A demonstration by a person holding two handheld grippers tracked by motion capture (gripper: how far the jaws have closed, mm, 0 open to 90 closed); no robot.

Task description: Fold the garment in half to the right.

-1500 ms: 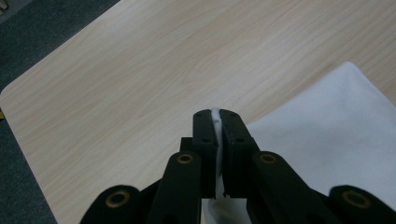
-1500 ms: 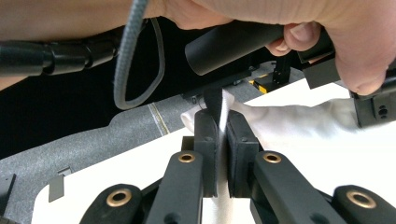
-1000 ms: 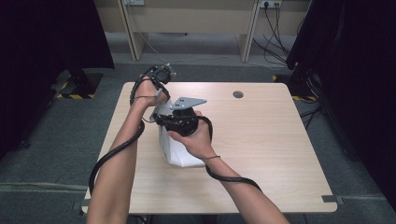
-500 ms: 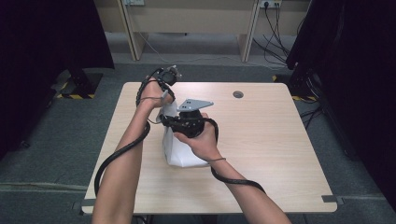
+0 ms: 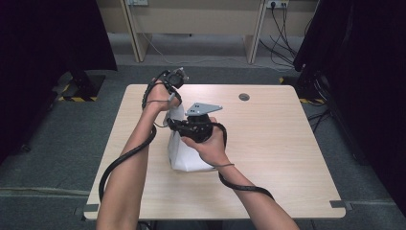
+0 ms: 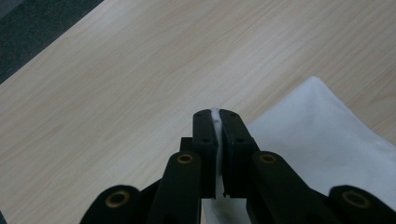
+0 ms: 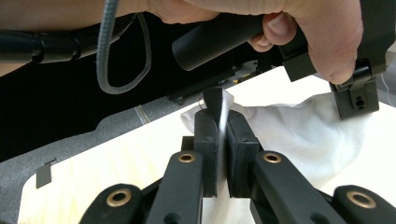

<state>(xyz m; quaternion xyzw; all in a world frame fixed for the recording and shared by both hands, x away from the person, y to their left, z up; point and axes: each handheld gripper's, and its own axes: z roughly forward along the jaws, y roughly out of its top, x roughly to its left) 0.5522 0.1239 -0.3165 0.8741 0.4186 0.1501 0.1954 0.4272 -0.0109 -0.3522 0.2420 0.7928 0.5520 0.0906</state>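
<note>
Left gripper clamped on edge of white cloth; right gripper clamped on another edge. Cloth lifted at top, lower part resting on table. Grasp done; folding or spreading left.

From where I stood, nothing could be read: no words, labels, brand names or numbers showed on the white cloth, the desk or anything else around it. The only marking was yellow-and-black hazard striping on the floor, carrying no lettering.
</note>
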